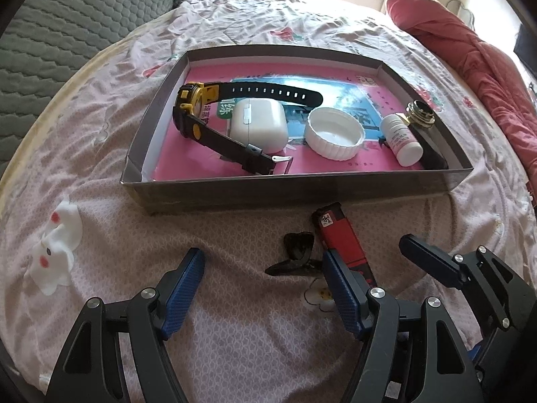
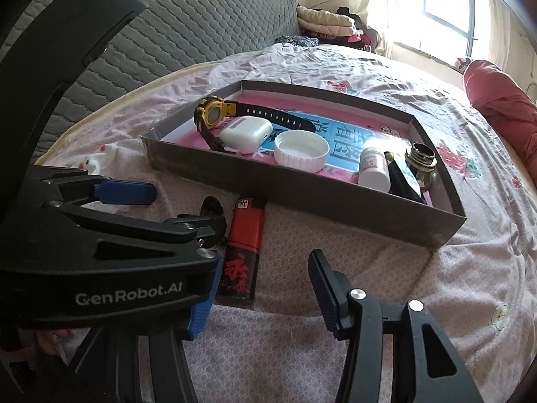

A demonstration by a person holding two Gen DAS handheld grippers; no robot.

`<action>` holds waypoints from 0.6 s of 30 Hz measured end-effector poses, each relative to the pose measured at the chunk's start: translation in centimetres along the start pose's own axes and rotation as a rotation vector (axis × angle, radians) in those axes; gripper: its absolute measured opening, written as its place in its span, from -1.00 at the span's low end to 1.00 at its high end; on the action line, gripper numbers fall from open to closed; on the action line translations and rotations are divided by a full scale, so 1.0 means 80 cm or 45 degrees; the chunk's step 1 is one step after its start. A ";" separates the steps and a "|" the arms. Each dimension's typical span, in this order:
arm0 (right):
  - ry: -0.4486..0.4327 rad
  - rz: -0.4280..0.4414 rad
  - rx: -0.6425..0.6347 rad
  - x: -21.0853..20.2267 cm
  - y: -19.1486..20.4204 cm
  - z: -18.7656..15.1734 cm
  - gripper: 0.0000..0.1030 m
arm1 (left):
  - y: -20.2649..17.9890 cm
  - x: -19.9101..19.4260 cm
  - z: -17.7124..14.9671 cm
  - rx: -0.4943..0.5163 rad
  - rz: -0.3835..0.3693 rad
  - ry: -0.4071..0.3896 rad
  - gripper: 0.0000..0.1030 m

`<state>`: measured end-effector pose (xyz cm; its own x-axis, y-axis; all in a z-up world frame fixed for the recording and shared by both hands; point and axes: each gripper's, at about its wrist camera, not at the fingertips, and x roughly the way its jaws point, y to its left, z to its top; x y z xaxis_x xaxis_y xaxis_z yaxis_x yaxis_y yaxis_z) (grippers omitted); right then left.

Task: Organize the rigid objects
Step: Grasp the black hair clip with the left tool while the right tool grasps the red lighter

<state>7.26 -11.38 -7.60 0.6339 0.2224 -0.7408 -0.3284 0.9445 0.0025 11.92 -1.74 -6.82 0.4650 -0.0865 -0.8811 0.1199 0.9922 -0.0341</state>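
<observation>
From my left wrist, my left gripper (image 1: pixel 261 282) hangs over the bed (image 1: pixel 100 134) with jaws released, nothing between them. The black hair clip (image 1: pixel 297 252) lies just inside my right-hand finger, and the red lighter (image 1: pixel 339 235) sits right beside it, both on the bedsheet in front of the tray (image 1: pixel 302 188). Closing here, I judge I could catch the lighter along with the clip, or bunch the loose sheet.

From my right wrist, my right gripper (image 2: pixel 265 288) is also released, straddling the lighter's (image 2: pixel 243 252) lower end without touching it. My 2 tools crowd together, so a collision looks possible. The lighter is a slim, glossy red-and-black body, likely slippery. The tray (image 2: pixel 302 201) already holds a watch (image 2: pixel 214 114), earbud case (image 2: pixel 245 134), white lid (image 2: pixel 300 151) and small bottle (image 2: pixel 372 168).
</observation>
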 end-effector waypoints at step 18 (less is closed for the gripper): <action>0.010 -0.027 0.015 0.017 -0.001 0.005 0.03 | 0.019 0.004 0.006 -0.044 0.000 0.016 0.47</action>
<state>8.45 -11.05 -8.34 0.6353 0.2007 -0.7457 -0.3069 0.9517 -0.0053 12.64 -0.26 -6.92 0.4539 -0.0859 -0.8869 0.0897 0.9947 -0.0505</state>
